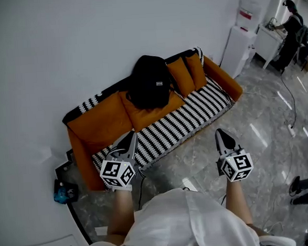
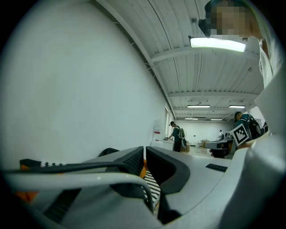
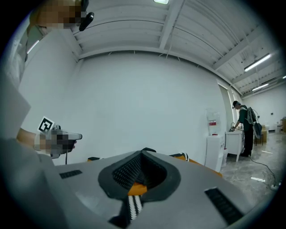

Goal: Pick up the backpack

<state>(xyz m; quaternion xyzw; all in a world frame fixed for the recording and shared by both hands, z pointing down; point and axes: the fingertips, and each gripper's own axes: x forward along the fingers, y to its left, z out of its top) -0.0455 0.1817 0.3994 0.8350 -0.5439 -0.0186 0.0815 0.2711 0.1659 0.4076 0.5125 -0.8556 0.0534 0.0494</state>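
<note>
A black backpack point(image 1: 149, 82) stands upright on an orange sofa point(image 1: 98, 121), leaning on the back cushions at the middle. Its top peeks over the jaws as the backpack point(image 2: 107, 151) in the left gripper view and the backpack point(image 3: 147, 150) in the right gripper view. My left gripper point(image 1: 132, 135) is shut and empty, held over the sofa's front left edge. My right gripper point(image 1: 220, 133) is shut and empty too, over the floor in front of the sofa's right half. Both point level toward the sofa, well short of the backpack.
The sofa seat carries a black-and-white striped cover point(image 1: 187, 115) and stands against a white wall. A water dispenser point(image 1: 240, 40) and a white table with a person point(image 1: 291, 34) are at the far right. A cable point(image 1: 290, 121) runs over the grey marble floor. A blue object point(image 1: 65, 193) lies left of the sofa.
</note>
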